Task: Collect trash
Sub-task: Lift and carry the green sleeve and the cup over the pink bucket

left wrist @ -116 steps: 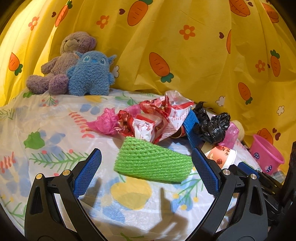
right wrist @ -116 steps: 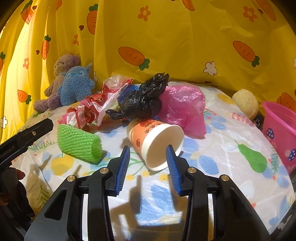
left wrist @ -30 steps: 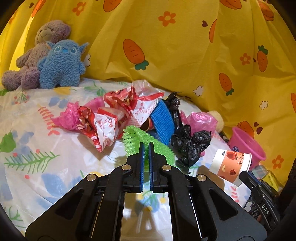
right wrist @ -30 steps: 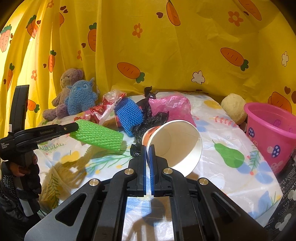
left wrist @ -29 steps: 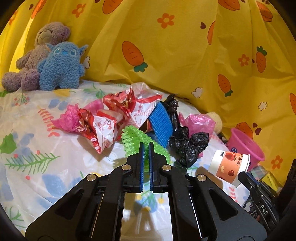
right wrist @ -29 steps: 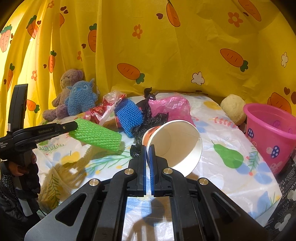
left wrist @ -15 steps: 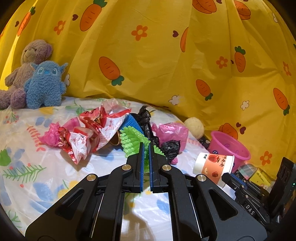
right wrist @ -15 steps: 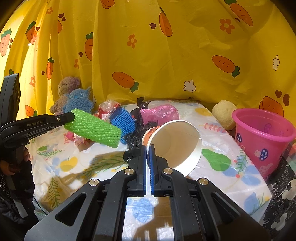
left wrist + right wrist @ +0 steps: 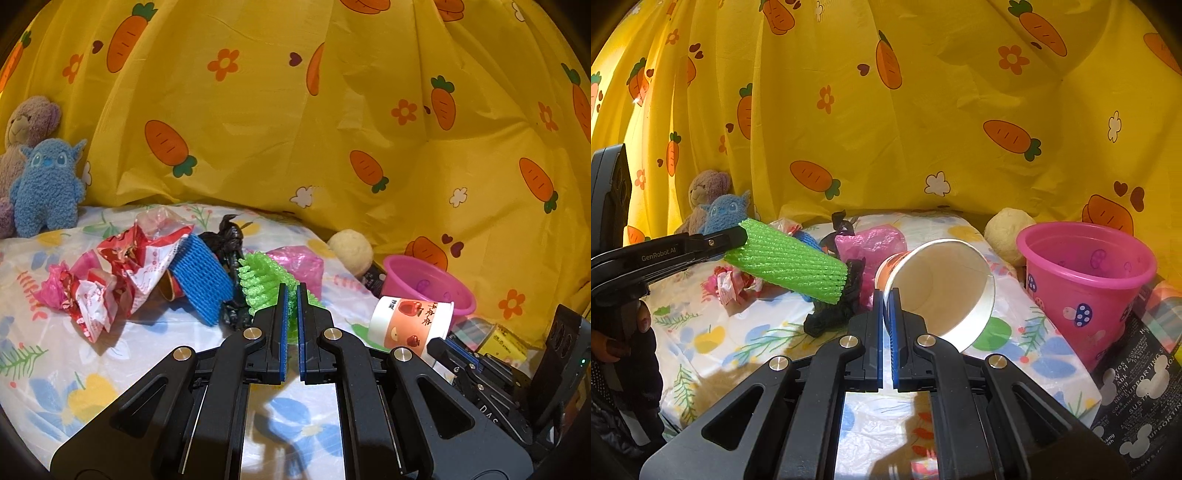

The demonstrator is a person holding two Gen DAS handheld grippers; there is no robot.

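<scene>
left hand-held gripper (image 9: 290,295) clamping ribbed green foam net (image 9: 786,260), sticking out ahead, off the surface (image 9: 110,369) | right hand-held gripper (image 9: 887,301) pinching rim of orange-printed paper cup (image 9: 942,280), white mouth facing back, beside pink bucket (image 9: 1086,280)

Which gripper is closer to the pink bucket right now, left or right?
Right. The right gripper, holding the paper cup, is beside the pink bucket. The left gripper, holding the green foam net, is farther away across the table.

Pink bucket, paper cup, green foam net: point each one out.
pink bucket (image 9: 1108,295), right wrist view, outer wall.
paper cup (image 9: 945,280), right wrist view, inner wall.
green foam net (image 9: 786,262), right wrist view, middle of its ribbed side.
</scene>
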